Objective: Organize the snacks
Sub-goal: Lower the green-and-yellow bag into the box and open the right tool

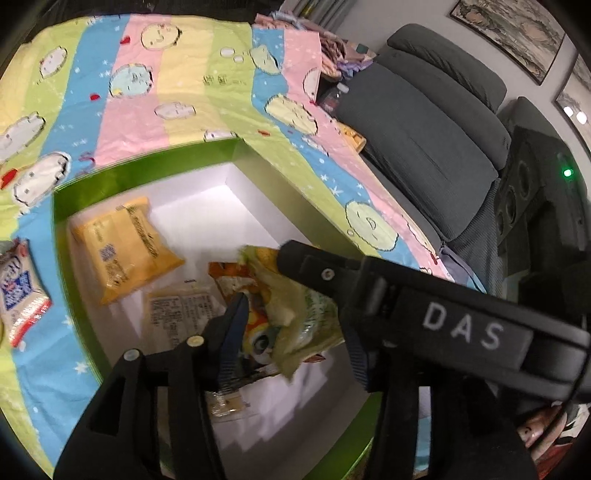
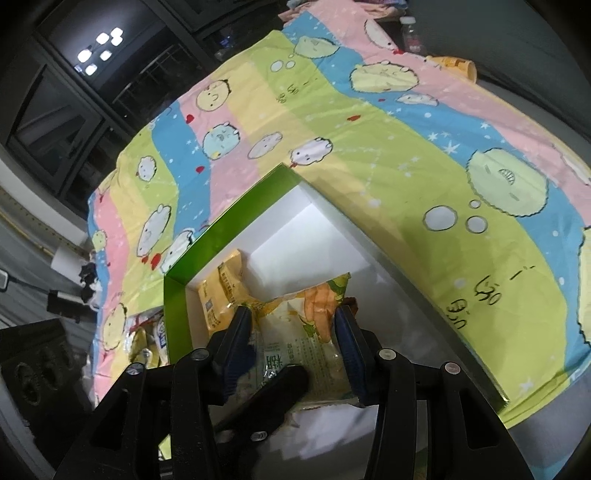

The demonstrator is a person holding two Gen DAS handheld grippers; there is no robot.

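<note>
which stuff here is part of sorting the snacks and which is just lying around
Part of the job:
- green box
- yellow snack packet in the box
- pale green snack packet between the right tongs
- red and white snack packet on the cloth, outside the box
- left tongs

Lying about:
- patterned cloth
- grey sofa
- framed pictures

left wrist: close above green box [image 1: 147, 173], tilted down, sofa [image 1: 424, 122] beyond | right wrist: close above box [image 2: 229, 225], facing window [image 2: 74, 92] | shared: box interior, striped cloth [image 1: 177, 74]
</note>
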